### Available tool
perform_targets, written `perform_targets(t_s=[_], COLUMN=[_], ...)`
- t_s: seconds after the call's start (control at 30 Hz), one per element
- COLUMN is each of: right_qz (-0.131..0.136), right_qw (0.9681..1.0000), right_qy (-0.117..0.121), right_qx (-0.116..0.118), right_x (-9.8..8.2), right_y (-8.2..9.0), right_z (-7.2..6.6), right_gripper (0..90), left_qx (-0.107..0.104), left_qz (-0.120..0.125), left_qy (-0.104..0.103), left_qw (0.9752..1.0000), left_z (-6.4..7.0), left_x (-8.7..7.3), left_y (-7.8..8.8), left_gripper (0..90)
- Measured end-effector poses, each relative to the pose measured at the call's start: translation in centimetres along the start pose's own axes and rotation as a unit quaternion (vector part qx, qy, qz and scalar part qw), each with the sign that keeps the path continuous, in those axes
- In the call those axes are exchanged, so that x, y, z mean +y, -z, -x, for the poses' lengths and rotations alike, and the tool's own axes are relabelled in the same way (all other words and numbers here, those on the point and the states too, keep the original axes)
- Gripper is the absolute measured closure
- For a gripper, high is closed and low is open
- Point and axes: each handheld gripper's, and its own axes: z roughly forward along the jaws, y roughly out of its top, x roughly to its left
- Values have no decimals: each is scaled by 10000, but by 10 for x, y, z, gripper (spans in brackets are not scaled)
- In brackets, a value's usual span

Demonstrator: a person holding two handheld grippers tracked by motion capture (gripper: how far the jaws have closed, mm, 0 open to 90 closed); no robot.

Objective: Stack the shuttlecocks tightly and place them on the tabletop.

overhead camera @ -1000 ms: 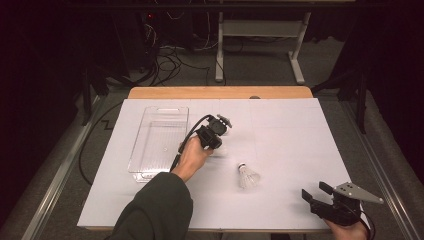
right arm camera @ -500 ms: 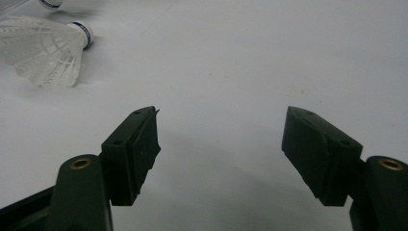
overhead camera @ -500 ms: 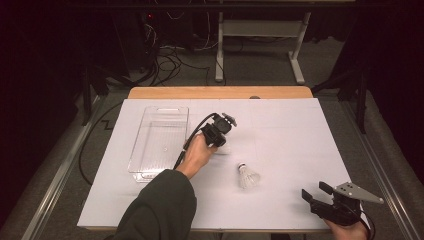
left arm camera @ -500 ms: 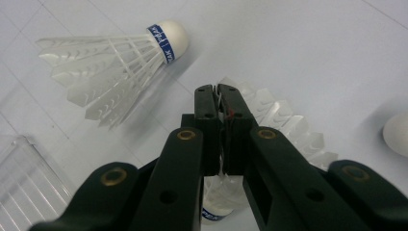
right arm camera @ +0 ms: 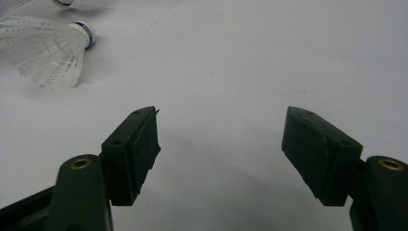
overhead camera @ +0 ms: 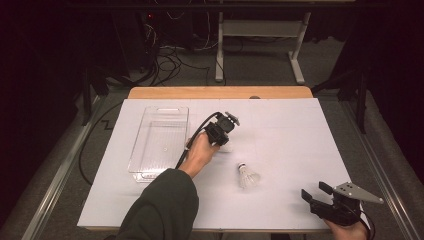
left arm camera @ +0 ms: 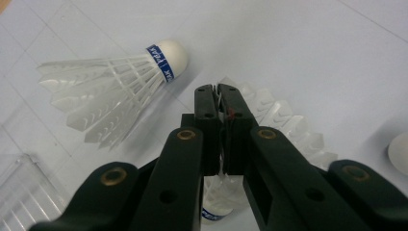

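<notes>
My left gripper (overhead camera: 220,131) hangs over the middle of the white table, beside a clear plastic tray. In the left gripper view its jaws (left arm camera: 217,91) are shut on the feather skirt of a white shuttlecock (left arm camera: 281,127), whose blue-banded cork points down toward the camera. A second shuttlecock (left arm camera: 115,89) lies on the table just past the jaws. Another shuttlecock (overhead camera: 247,176) lies right of the hand in the high view. My right gripper (overhead camera: 320,199) rests at the front right corner, open with nothing between its fingers (right arm camera: 221,120), and a shuttlecock (right arm camera: 48,48) lies beyond it to the left.
The clear tray (overhead camera: 159,141) lies left of the left hand; its corner (left arm camera: 19,192) shows in the left gripper view. A white rounded cork (left arm camera: 399,154) sits at that view's right edge. A wooden edge (overhead camera: 220,93) borders the table's far side.
The left gripper has drifted slightly to the right, still shut on the shuttlecock. The right gripper has not moved.
</notes>
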Motion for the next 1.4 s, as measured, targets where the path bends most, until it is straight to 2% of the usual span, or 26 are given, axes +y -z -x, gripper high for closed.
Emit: perform_targets(t_s=[0.87, 1.4], right_qz=[5, -5], right_qw=[10000, 10000], right_qy=[5, 25], right_qx=[23, 31], right_x=[0, 1], right_y=[0, -2], right_z=[0, 0], right_gripper=[295, 295], left_qx=[-164, -20], left_qz=[64, 68], left_qy=[-47, -212], left_qw=[9998, 9997], left_z=[5, 4], left_x=[3, 11], left_y=[-10, -13], left_gripper=[852, 864])
